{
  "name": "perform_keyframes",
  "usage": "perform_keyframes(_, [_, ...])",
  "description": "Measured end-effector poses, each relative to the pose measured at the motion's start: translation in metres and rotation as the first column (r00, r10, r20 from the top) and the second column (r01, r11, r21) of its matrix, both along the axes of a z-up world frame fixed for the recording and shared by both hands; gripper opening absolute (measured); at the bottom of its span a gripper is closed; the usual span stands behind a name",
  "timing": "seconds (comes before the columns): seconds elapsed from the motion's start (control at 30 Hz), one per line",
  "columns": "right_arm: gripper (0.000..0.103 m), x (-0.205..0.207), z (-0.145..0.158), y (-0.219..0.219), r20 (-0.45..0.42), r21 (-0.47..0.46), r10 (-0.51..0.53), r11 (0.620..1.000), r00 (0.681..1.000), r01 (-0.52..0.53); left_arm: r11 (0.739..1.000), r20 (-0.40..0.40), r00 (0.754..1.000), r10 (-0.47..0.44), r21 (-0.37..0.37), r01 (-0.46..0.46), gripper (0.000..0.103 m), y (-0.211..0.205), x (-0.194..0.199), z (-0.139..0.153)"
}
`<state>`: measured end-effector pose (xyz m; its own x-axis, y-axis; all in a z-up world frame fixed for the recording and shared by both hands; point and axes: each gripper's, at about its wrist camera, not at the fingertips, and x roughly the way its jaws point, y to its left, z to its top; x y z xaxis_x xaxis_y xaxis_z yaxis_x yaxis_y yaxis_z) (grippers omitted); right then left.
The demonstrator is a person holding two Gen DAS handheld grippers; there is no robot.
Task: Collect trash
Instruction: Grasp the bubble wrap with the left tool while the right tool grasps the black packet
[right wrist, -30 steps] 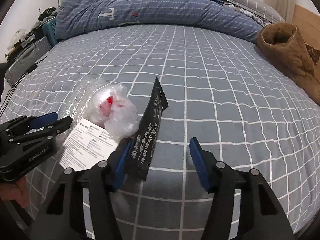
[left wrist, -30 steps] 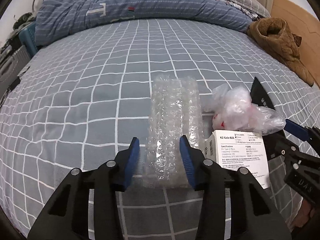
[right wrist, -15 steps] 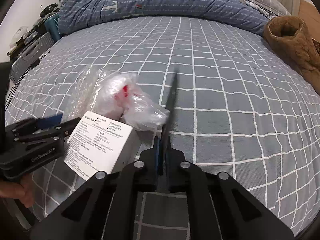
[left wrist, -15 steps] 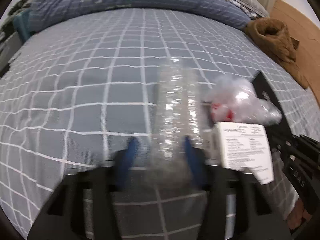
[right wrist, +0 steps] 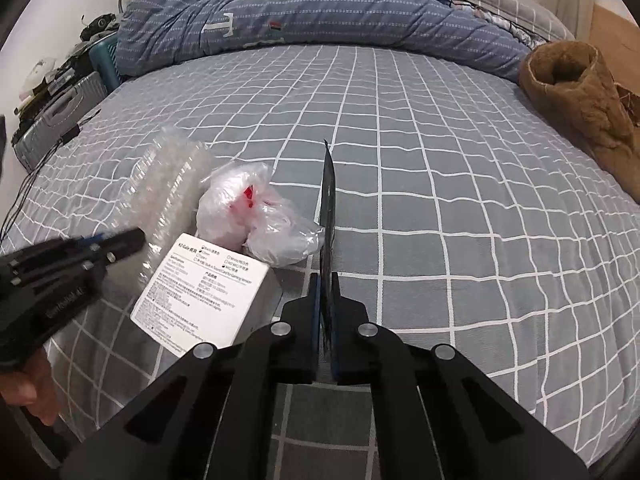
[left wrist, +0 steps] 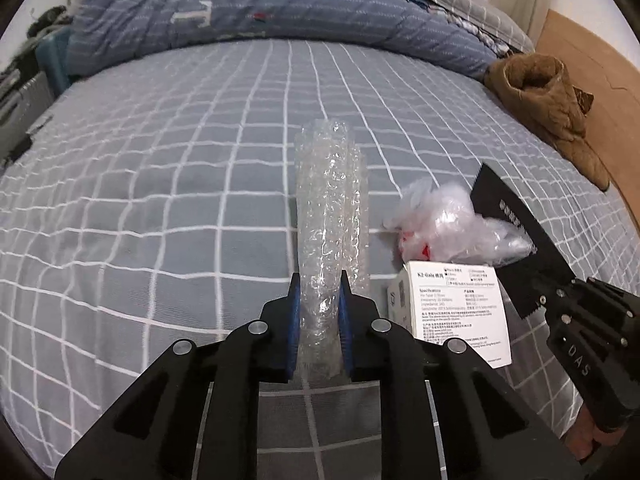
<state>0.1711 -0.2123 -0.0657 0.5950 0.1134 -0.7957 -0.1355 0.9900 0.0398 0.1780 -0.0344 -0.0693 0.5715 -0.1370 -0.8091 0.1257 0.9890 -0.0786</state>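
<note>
My left gripper [left wrist: 319,300] has its jaws closed on the near end of the bubble wrap [left wrist: 330,216], which extends forward over the bed [left wrist: 160,168]. My right gripper [right wrist: 327,312] has its jaws clamped on the black packet [right wrist: 329,208], held edge-on. Between the two items, the white box [right wrist: 204,292] and crumpled plastic bag [right wrist: 256,216] rest on the bed, touching each other.

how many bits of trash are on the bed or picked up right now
4. Bubble wrap in the left tongs; black packet in the right tongs; crumpled plastic bag and white box lying between them.
</note>
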Motion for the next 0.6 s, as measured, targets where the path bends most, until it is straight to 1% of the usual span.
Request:
perform_keyframes(0.17, [0.003, -0.008, 0.009, 0.000, 0.021, -0.018, -0.008, 1.000, 1.000, 0.009, 1.000, 0.018, 1.000, 0.017, 0.007, -0.017, 0.016, 0.005, -0.006, 0.010])
perform_keyframes(0.4, [0.003, -0.027, 0.022, 0.002, 0.048, -0.019, -0.017, 1.000, 0.999, 0.017, 0.998, 0.053, 0.999, 0.001, 0.060, -0.004, 0.016, 0.001, -0.024, 0.022])
perform_keyframes(0.6, [0.003, -0.043, 0.034, 0.003, 0.077, -0.025, -0.023, 0.999, 0.997, 0.025, 0.998, 0.073, 0.997, 0.021, 0.058, -0.025, 0.016, 0.005, -0.041, 0.034])
